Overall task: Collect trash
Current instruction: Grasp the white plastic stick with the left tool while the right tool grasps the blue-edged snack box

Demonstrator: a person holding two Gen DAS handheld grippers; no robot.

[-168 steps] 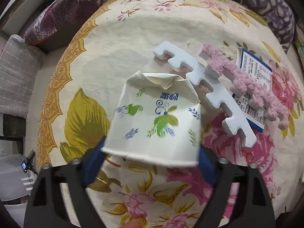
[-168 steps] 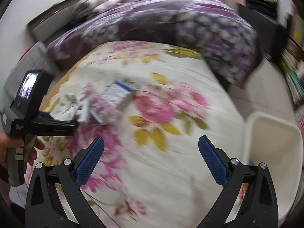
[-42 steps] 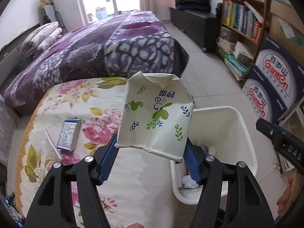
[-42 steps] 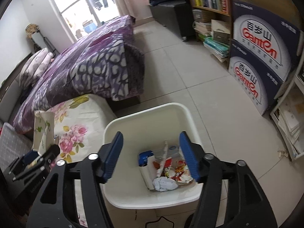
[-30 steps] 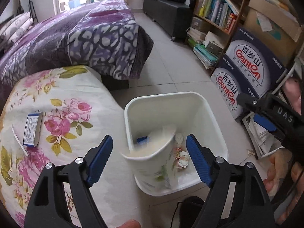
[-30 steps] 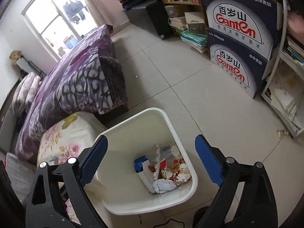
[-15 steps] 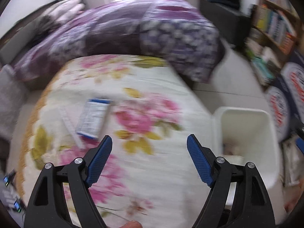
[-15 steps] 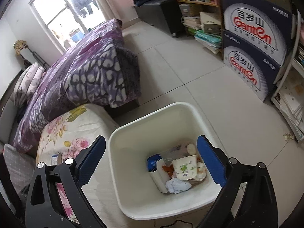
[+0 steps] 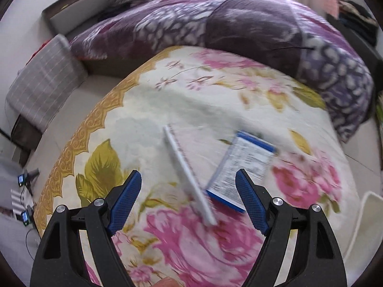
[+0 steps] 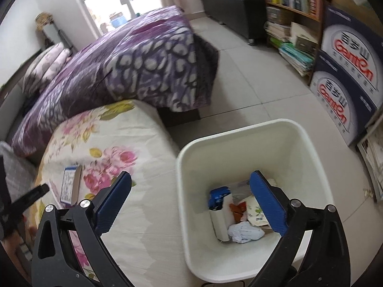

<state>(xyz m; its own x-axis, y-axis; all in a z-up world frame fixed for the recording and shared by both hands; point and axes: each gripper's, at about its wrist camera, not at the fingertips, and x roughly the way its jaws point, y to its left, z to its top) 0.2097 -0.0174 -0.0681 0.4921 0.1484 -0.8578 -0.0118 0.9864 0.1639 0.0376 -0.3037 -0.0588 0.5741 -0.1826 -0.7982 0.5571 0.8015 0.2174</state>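
My left gripper [image 9: 188, 203] is open and empty above the floral bedspread [image 9: 148, 110]. Just beyond its fingers lie a white foam strip [image 9: 186, 174] and a blue-and-white packet [image 9: 241, 169]. My right gripper [image 10: 191, 201] is open and empty over the near rim of the white trash bin [image 10: 301, 143]. In the bin lie the floral paper cup [image 10: 256, 211], a blue packet [image 10: 219, 196], a crumpled tissue [image 10: 244, 232] and other scraps. The blue-and-white packet also shows in the right wrist view [image 10: 69, 184] on the bed.
A purple patterned quilt [image 9: 239, 26] lies across the far side of the bed. A grey checked cushion [image 9: 43, 83] sits at the left. Ganten boxes [image 10: 347, 71] and a bookshelf [image 10: 294, 7] stand right of the bin on the tiled floor [image 10: 251, 88].
My left gripper let the paper cup fall into the bin, then swung back over the bed toward the foam strip and packet. My right gripper opened and stayed over the bin.
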